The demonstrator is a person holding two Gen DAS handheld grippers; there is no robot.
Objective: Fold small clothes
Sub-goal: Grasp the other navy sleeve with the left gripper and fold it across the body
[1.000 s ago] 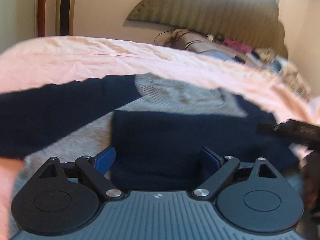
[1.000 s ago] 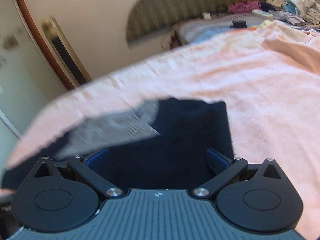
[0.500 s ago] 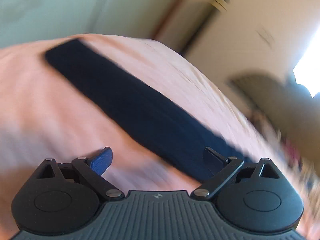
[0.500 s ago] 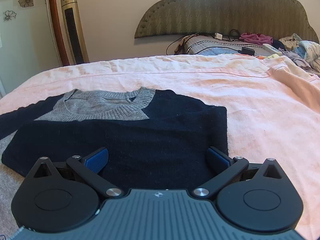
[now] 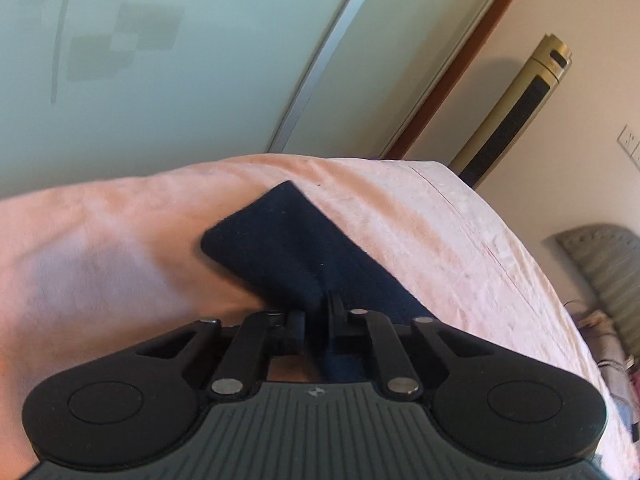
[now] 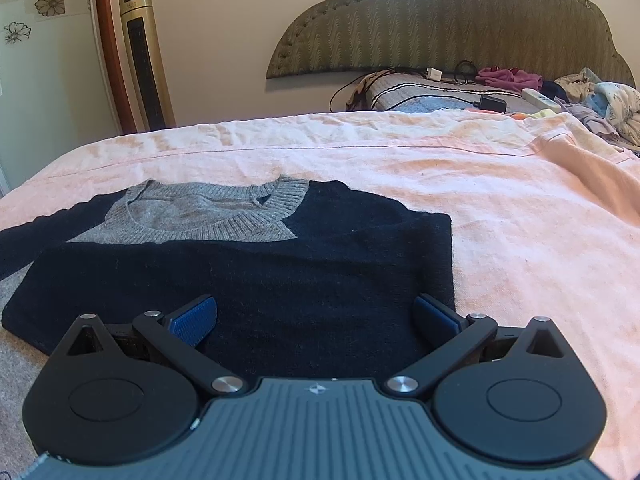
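A navy and grey knitted sweater (image 6: 256, 264) was laid flat on the pink bedspread (image 6: 500, 220), its grey ribbed neckline turned toward the padded headboard (image 6: 448, 20). One navy part had been folded across the body, leaving a straight edge on the right side. The right gripper (image 6: 316, 320) was held over the near hem with its blue-padded fingers (image 6: 192, 316) spread wide, nothing between them. The left gripper (image 5: 316, 320) was pressed together on the navy sleeve (image 5: 280, 248), whose cuff end was seen lying on the bedspread.
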